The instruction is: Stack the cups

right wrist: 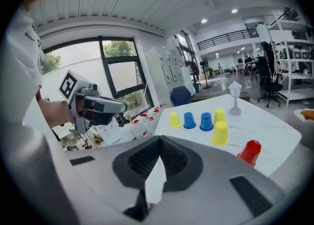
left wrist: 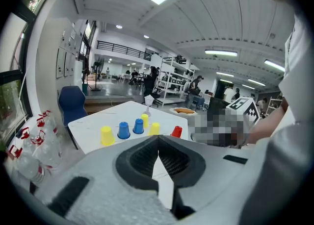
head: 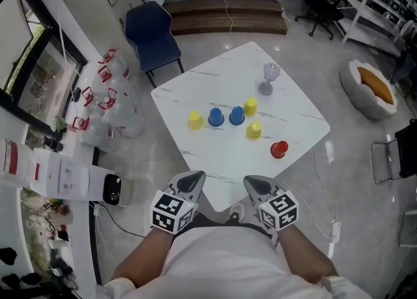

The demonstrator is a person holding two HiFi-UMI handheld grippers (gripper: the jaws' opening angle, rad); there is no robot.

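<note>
No writing can be read. The bottles (head: 104,99) on the floor left of the table (head: 296,112) have red labels, but their print is too small to make out. The sheets on the wall at top left are blurred. Each gripper's cube shows only black-and-white square markers.

Six cups stand mouth-down on the white marbled table, none stacked. A yellow cup (head: 195,120), a blue cup (head: 216,117), a second blue cup (head: 236,115) and a second yellow cup (head: 250,107) form a close row. A third yellow cup (head: 254,129) sits just in front of the row's right end. The red cup (head: 279,149) stands apart, nearer the person. A clear goblet (head: 268,77) stands upright behind the row, near the second yellow cup.

The left gripper (head: 194,178) and right gripper (head: 251,182) hang side by side over the table's near corner, well apart from the cups. On each, the jaws are pressed together with nothing between them.

A blue chair (head: 153,34) stands at the table's far-left edge. A round cushion (head: 371,86) lies on the floor to the right.
</note>
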